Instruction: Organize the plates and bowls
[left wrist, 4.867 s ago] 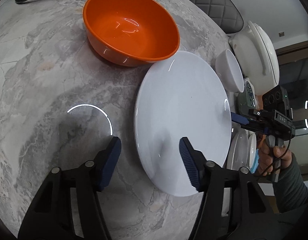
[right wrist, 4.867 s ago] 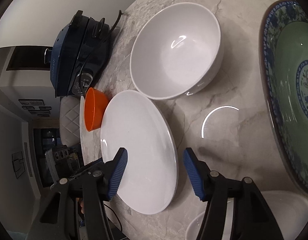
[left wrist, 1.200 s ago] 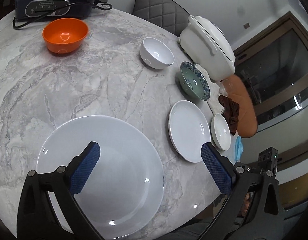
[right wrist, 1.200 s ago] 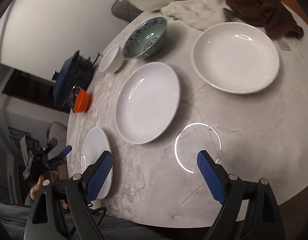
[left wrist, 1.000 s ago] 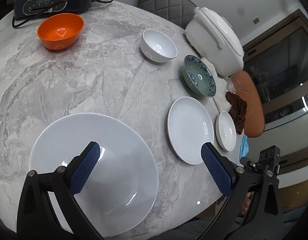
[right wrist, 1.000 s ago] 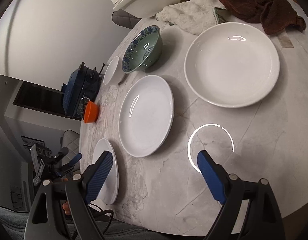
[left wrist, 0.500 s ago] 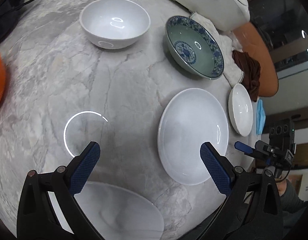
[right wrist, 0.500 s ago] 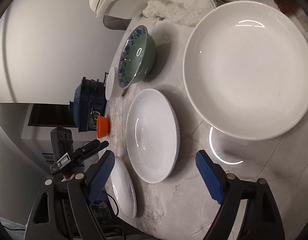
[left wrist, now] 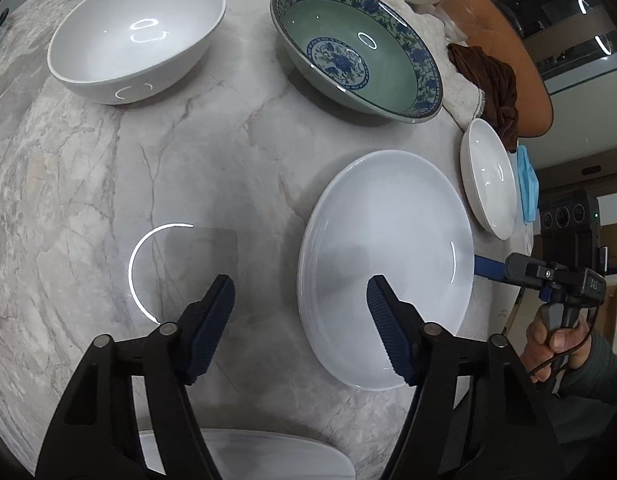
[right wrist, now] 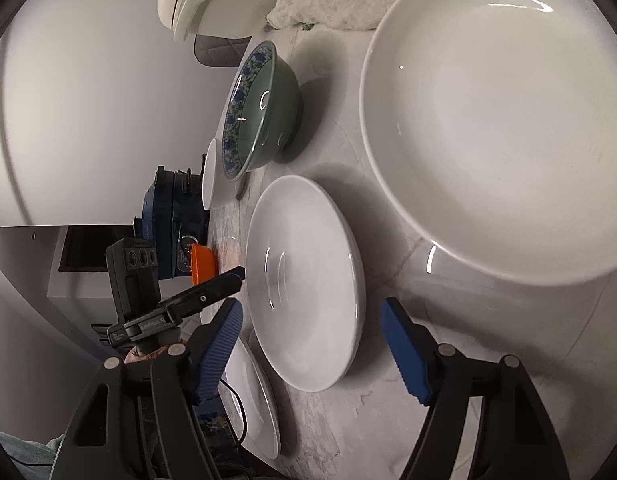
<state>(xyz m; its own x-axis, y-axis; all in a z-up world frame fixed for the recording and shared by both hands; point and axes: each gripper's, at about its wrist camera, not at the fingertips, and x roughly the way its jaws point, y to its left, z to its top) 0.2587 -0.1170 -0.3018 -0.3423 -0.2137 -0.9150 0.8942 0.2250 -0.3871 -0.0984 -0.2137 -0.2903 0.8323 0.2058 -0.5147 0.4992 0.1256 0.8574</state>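
On the marble table (left wrist: 108, 184), toward its near edge, a plain white plate (left wrist: 384, 264) lies flat between two hand-held grippers that approach it from opposite sides. The left gripper (left wrist: 300, 320) hovers low over the plate's left rim, its blue-padded fingers (left wrist: 212, 316) spread wide and holding nothing; one pad is over bare marble, the other above the plate's surface. The right gripper (right wrist: 310, 344) faces the same plate (right wrist: 304, 280) from the other side, jaws likewise wide apart and empty, straddling the rim. A second white plate (left wrist: 248, 452) sits at the table's near edge beneath the left gripper, and a smaller white dish (left wrist: 488, 180) lies near the right edge. Farther back stand a white bowl (left wrist: 136, 36) and a green bowl with a blue pattern (left wrist: 356, 44), well apart from each other. The step in hand appears to be picking up the middle plate for stacking. To do it well, one finger should slide under the rim while the other comes down on top, closing gently since glazed china slips, then lifting level to avoid scraping the marble or tipping toward the nearby dish.
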